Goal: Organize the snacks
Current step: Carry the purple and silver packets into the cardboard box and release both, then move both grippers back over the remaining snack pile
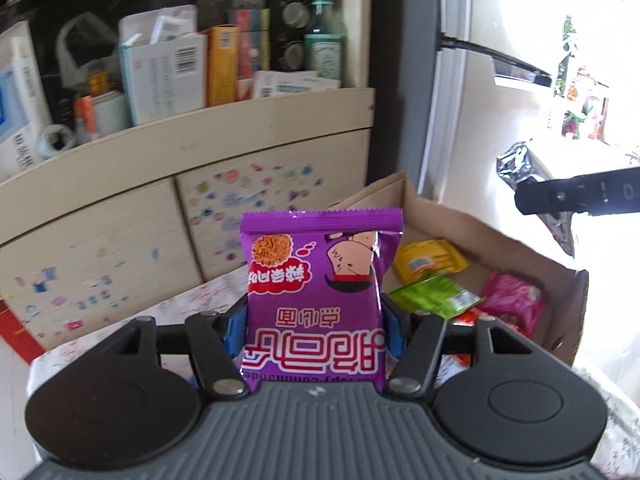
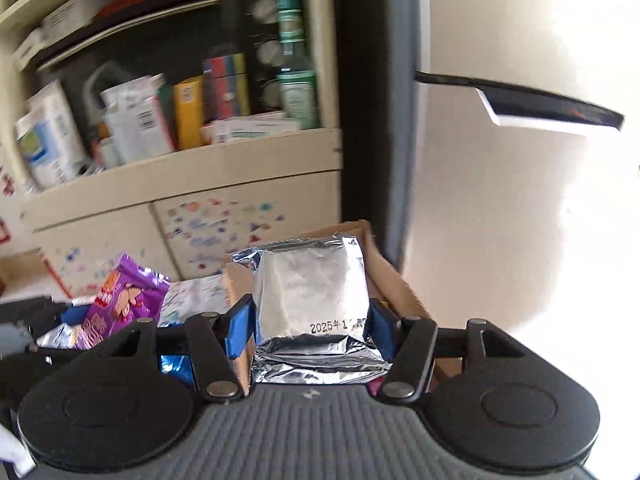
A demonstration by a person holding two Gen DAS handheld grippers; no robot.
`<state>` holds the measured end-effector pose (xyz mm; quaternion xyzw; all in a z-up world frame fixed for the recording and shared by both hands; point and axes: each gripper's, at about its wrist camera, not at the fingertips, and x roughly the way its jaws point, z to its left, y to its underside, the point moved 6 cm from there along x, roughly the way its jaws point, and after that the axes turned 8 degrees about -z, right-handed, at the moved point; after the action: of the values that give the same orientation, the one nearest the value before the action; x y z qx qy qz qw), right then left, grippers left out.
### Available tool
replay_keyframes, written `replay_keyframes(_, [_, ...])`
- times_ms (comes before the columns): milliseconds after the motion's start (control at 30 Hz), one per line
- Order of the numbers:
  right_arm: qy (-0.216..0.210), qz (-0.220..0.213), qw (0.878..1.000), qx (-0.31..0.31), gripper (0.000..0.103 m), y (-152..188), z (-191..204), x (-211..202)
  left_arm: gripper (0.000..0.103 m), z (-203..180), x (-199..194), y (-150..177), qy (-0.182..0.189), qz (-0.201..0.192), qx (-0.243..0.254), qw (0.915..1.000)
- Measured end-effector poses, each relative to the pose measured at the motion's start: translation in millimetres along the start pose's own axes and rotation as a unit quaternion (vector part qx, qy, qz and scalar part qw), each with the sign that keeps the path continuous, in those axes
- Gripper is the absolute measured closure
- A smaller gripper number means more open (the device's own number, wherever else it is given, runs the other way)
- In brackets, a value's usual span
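My left gripper (image 1: 313, 326) is shut on a purple noodle snack packet (image 1: 320, 280), held upright and upside down, just left of a cardboard box (image 1: 448, 216). The box holds yellow (image 1: 432, 260), green (image 1: 436, 296) and pink (image 1: 512, 300) snack packets. My right gripper (image 2: 313, 326) is shut on a silver foil packet (image 2: 312, 304) above the same box (image 2: 384, 268). The right gripper also shows at the right edge of the left wrist view (image 1: 532, 196), and the purple packet shows at the left of the right wrist view (image 2: 120, 304).
A cream cabinet (image 1: 200, 128) with an open shelf of boxes, bottles and a green glass bottle (image 1: 324, 40) stands behind. Its sticker-covered doors (image 1: 260, 204) are below. A patterned tablecloth (image 1: 132, 324) covers the table. A white wall and bright window lie to the right.
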<state>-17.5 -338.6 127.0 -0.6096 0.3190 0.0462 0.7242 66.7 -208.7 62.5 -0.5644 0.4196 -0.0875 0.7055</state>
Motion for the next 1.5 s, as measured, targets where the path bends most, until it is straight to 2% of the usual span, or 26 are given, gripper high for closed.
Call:
replay_keyframes(167, [0.025, 0.009, 0.999, 0.026, 0.037, 1, -14, 1, 0.040, -26, 13, -4, 0.025, -0.002, 0.003, 0.9997])
replay_keyframes(433, [0.055, 0.020, 0.996, 0.067, 0.037, 4, -30, 4, 0.040, -74, 43, 2, 0.087, 0.004, -0.029, 0.9958])
replay_keyframes(567, [0.065, 0.023, 0.995, 0.079, 0.034, 6, -35, 9, 0.022, -91, 51, 15, 0.101, 0.019, -0.032, 0.9942])
replay_keyframes(667, [0.061, 0.020, 0.994, 0.084, 0.022, 3, -33, 9, 0.017, -89, 44, 10, 0.090, 0.010, -0.028, 0.9955])
replay_keyframes(767, [0.052, 0.015, 0.995, 0.082, 0.019, 1, -28, 7, 0.011, -77, 34, 1, 0.076, -0.003, -0.041, 0.9963])
replay_keyframes(1000, [0.023, 0.021, 0.996, 0.079, 0.017, 2, -13, 8, 0.011, -41, 14, -1, 0.028, 0.011, -0.004, 0.9995])
replay_keyframes(1200, [-0.010, 0.028, 0.998, 0.061, 0.014, 2, 10, 12, 0.010, 7, 3, 1, -0.012, 0.023, -0.008, 0.9996])
replay_keyframes(1500, [-0.078, 0.046, 0.996, 0.019, 0.014, 7, 50, 19, 0.009, 68, 2, 14, -0.061, 0.019, 0.023, 0.9977])
